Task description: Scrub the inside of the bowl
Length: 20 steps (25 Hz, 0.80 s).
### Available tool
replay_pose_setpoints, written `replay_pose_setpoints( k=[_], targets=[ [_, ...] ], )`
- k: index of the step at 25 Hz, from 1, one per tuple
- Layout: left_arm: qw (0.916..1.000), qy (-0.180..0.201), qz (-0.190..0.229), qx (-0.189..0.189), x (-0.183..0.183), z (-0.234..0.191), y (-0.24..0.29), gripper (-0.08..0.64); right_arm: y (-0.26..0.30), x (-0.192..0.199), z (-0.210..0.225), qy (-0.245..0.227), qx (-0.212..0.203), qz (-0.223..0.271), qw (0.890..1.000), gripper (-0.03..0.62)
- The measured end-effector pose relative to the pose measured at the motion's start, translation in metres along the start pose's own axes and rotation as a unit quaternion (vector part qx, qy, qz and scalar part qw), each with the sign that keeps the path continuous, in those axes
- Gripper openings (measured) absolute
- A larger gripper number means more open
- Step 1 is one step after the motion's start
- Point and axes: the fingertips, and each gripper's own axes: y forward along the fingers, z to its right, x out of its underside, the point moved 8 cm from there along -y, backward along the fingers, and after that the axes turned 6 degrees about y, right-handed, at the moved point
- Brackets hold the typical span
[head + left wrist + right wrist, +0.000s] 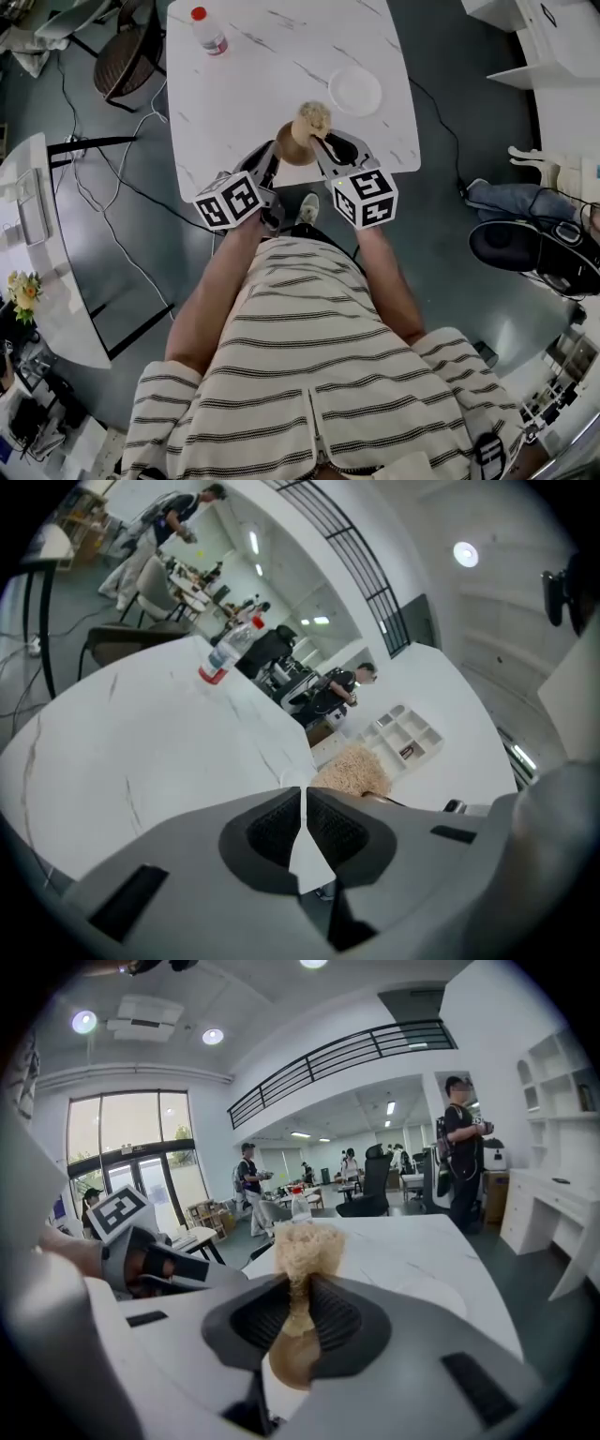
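A white bowl (354,91) sits on the white marble table (253,84), right of centre. My right gripper (323,145) is shut on a scrub brush (312,120). Its tan fibre head (305,1246) sticks up past the jaws (298,1288), and its round wooden handle hangs below. The brush hovers above the table's near edge, short of the bowl and to its left. My left gripper (272,155) is beside it on the left, shut with nothing between its pads (302,794). The brush head (349,771) shows just beyond that gripper.
A clear plastic bottle with a red cap (208,31) stands at the table's far left corner, also in the left gripper view (225,653). A dark chair (127,61) is left of the table. White desks and a person's legs (511,199) are to the right.
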Motion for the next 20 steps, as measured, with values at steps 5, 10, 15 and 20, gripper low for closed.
replay_pose_setpoints(
  k=[5, 10, 15, 20],
  targets=[
    [0.9954, 0.090, 0.031, 0.007, -0.028, 0.028, -0.010, 0.017, -0.010, -0.024, -0.004, -0.012, 0.005, 0.031, 0.999, 0.069],
    [0.9830, 0.177, 0.049, 0.011, -0.045, 0.051, -0.017, 0.014, -0.017, -0.042, -0.013, -0.026, 0.006, 0.059, 0.998, 0.069],
    [0.9738, 0.215, 0.073, 0.016, -0.058, 0.067, -0.024, 0.011, -0.025, -0.058, -0.022, -0.034, 0.004, 0.088, 0.996, 0.069],
    [0.9605, 0.260, 0.099, 0.014, -0.073, 0.086, -0.032, 0.006, -0.032, -0.073, -0.029, -0.028, 0.013, 0.125, 0.992, 0.069]
  ],
)
